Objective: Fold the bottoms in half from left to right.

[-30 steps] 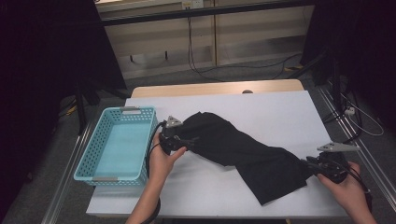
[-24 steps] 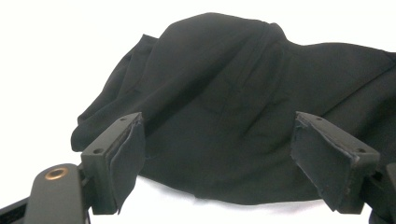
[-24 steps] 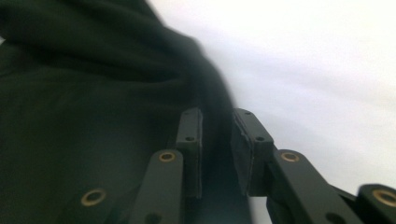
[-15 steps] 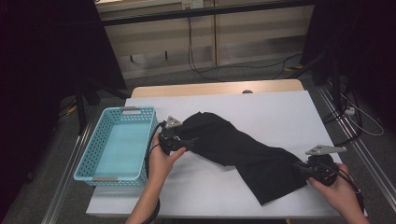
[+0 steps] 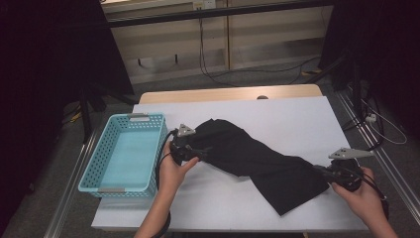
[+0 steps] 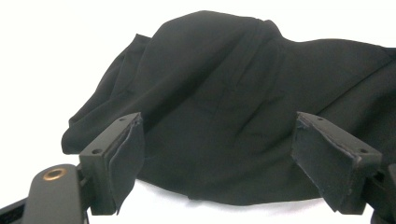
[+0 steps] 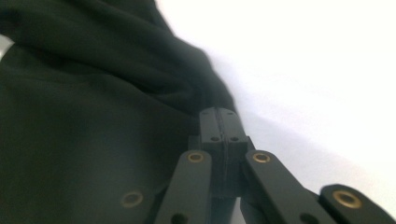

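With the right claw just closed on the near right corner of the black cloth lying mid-surface, the open left claw should pinch the far-left edge fully before lifting.

Left gripper jaws wide apart; right gripper apparently clamped.

a black cloth, soft and creased, lies stretched out slantwise on the white tabletop, from a bunched, rumpled end just beside the blue basket to a flatter, wider end near the front right edge, its folds running lengthwise.
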Tool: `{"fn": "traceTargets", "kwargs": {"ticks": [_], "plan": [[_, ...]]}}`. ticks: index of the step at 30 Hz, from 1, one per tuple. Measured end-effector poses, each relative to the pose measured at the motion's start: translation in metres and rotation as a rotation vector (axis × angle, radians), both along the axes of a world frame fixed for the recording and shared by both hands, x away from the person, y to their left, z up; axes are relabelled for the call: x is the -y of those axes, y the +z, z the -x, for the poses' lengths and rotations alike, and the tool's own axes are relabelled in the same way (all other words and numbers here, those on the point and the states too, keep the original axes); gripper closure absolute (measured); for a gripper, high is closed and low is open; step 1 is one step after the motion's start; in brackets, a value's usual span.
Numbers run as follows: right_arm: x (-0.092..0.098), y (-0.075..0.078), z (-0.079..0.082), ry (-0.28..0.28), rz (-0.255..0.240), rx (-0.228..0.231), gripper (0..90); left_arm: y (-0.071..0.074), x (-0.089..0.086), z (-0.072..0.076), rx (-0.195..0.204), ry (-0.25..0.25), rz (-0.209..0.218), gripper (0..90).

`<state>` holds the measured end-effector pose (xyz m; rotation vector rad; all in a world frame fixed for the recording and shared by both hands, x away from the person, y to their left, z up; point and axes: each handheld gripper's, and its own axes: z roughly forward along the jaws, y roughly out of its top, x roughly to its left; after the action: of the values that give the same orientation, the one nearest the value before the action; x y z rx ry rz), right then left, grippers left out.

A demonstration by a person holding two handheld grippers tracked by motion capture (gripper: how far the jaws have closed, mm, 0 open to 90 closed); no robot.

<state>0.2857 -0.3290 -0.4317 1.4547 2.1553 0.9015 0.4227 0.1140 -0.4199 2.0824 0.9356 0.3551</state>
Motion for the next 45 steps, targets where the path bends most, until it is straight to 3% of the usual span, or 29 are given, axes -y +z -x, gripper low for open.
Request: {"fn": "traceTargets", "kwargs": {"ticks": [6, 10, 14, 16, 18, 22, 25, 27, 28, 31, 35, 37, 39, 41, 45], "plan": [[0.0, -0.001, -0.011, -0.024, 0.087, 0.038, 90.0, -0.001, 0.001, 0.0, -0.009, 0.0, 0.002, 18.1], [-0.003, -0.005, -0.007, -0.002, 0.054, -0.007, 88.0, -0.002, -0.001, 0.0, -0.013, 0.001, 0.002, 18.0], [-0.003, -0.007, 0.0, -0.029, 0.065, -0.002, 72.8, -0.001, -0.003, 0.0, -0.002, 0.005, -0.005, 18.0], [0.001, -0.005, 0.002, -0.049, 0.043, 0.007, 65.8, -0.001, -0.002, 0.001, -0.006, 0.008, 0.004, 17.9], [0.004, -0.004, 0.005, -0.062, 0.022, 0.012, 62.3, 0.0, -0.001, 0.001, -0.005, 0.002, 0.002, 17.9], [0.004, -0.008, 0.006, -0.05, -0.008, -0.027, 57.1, -0.001, 0.003, 0.001, -0.011, -0.009, 0.0, 17.8], [0.0, -0.014, 0.005, -0.038, -0.003, -0.061, 64.5, -0.001, 0.005, 0.001, -0.012, -0.015, -0.002, 17.7], [-0.001, -0.013, 0.005, -0.008, -0.031, -0.07, 82.9, -0.001, 0.005, 0.001, -0.01, -0.017, -0.004, 17.7], [-0.002, -0.012, 0.006, 0.007, -0.028, -0.077, 87.2, -0.001, 0.005, 0.001, -0.011, -0.018, -0.004, 17.7], [-0.003, -0.008, 0.005, 0.009, 0.016, -0.055, 89.5, -0.001, 0.004, 0.001, -0.012, -0.018, -0.003, 17.7], [0.013, -0.002, 0.0, -0.051, 0.038, -0.015, 89.6, -0.001, 0.003, 0.001, -0.013, -0.012, 0.003, 17.6], [0.02, -0.006, -0.004, -0.061, 0.024, -0.03, 88.9, -0.002, 0.002, 0.001, -0.015, -0.01, 0.001, 17.6], [0.02, -0.011, -0.006, -0.073, 0.042, -0.024, 84.2, -0.002, 0.001, 0.001, -0.016, -0.014, -0.005, 17.6], [0.013, -0.013, -0.007, -0.06, 0.051, -0.022, 74.1, -0.002, 0.002, 0.001, -0.018, -0.015, -0.003, 17.6], [-0.006, -0.001, -0.003, -0.03, 0.049, 0.035, 56.0, -0.002, 0.004, 0.002, -0.019, -0.015, 0.004, 17.5]]}}
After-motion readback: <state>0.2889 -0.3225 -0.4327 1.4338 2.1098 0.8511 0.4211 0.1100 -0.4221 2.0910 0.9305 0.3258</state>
